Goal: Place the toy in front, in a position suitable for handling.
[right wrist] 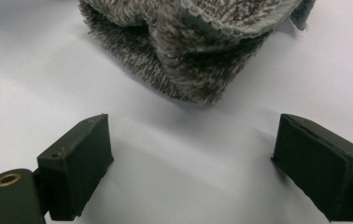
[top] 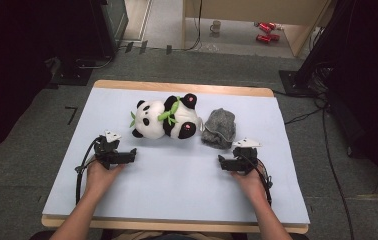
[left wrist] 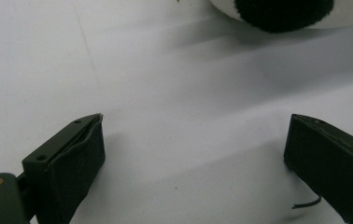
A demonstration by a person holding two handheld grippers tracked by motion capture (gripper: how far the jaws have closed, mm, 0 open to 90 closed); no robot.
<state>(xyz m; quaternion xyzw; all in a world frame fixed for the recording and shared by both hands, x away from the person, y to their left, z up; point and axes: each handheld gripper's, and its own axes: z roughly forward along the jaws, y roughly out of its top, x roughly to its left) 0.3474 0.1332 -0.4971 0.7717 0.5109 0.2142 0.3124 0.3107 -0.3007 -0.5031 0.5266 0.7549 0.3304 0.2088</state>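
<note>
Wooden table (top: 177, 86), pale blue top, on grey carpet (top: 22, 165). Beyond the table: white mug (top: 216, 26), red cans (top: 266, 31) (on the floor), wooden partition (top: 257, 10). Right of the table: black cables (top: 327, 150).

- My left gripper (left wrist: 193, 154): matt black plastic jaws, with dark fabric-like pads and a brass-coloured eyelet.
- My right gripper (right wrist: 191, 158): the same matt black finish, smooth-faced.
- Hat (right wrist: 193, 42): grey knitted cloth, coarse and fuzzy, with a ribbed edge.
- Panda toy (top: 166, 118): soft plush, black and white pile.
- Table (top: 177, 195): smooth, matt pale sheet over a wood-look edge.
</note>
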